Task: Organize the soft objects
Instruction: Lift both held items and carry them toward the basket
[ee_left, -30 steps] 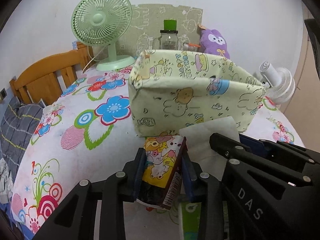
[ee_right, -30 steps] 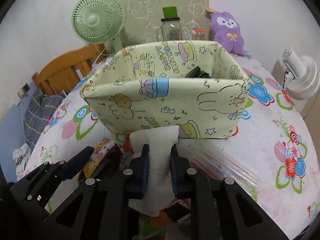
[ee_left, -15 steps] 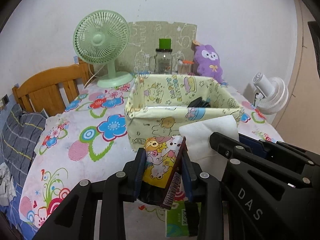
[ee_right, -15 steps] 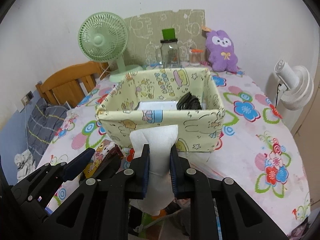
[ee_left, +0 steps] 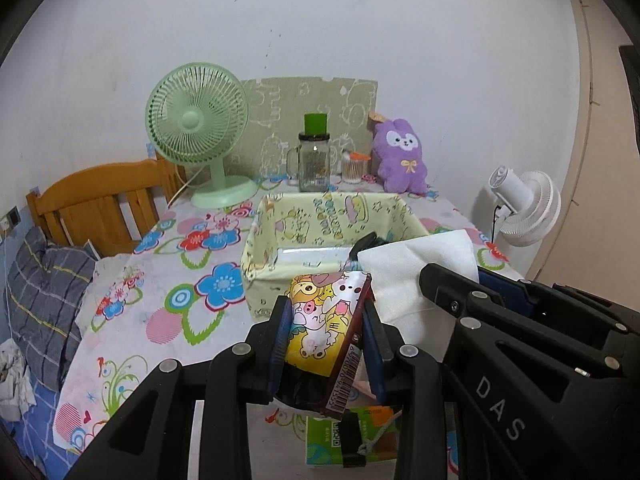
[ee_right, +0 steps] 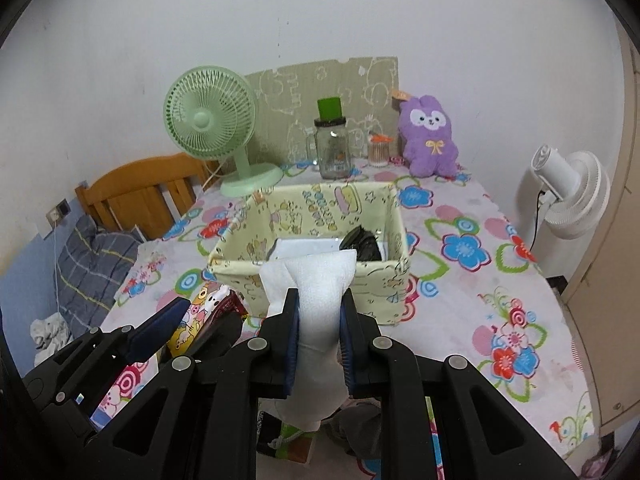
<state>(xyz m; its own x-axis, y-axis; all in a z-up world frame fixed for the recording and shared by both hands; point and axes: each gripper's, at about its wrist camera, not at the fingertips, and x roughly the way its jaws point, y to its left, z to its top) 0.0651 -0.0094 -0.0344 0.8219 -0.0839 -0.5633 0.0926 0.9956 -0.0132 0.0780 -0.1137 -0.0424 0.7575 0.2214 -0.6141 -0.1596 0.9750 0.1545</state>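
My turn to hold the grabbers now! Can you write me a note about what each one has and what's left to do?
Left gripper: shut on the cartoon packet, held in the air short of the bin.
Right gripper: shut on the white tissue, also in the air in front of the bin.
Bin: on the floral table, already holding a white item and a black item.
Done: both things picked up.
Left: probably drop both into the bin. A green pack lies on the table below the grippers, likely next.
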